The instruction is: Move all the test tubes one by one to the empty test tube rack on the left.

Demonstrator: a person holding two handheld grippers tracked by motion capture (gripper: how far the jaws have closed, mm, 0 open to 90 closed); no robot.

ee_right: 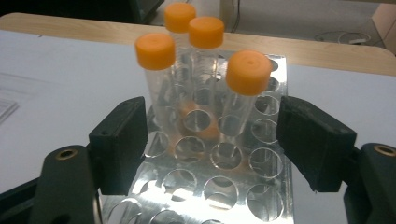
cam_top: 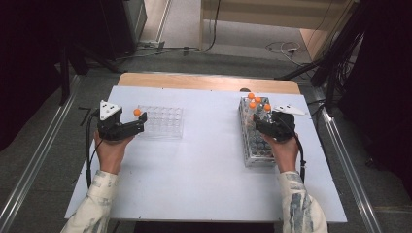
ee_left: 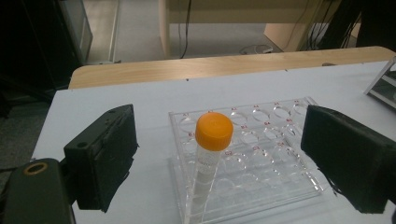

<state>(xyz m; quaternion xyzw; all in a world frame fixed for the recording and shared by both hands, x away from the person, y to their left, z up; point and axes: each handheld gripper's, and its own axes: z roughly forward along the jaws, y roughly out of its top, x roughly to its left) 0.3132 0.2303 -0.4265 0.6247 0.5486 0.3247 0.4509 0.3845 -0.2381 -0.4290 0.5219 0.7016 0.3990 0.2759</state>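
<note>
Left gripper sits at the left end of the clear plastic rack on the white surface, jaws spread wide w/ nothing pinched. In the left gripper view, one orange-capped tube stands upright in a near-corner hole of that clear rack, between the two jaws but apart from both pads.

Right gripper hovers over the metal rack at the right side of the surface, jaws also open, not gripping anything. In the right gripper view, four orange-capped tubes stand in the metal rack toward its far end; the nearest tube lies just ahead of the gap between the jaws, closer to the right-hand one, not touching. The other three cluster behind it & to the left. Near rows of holes hold no tubes.
</note>
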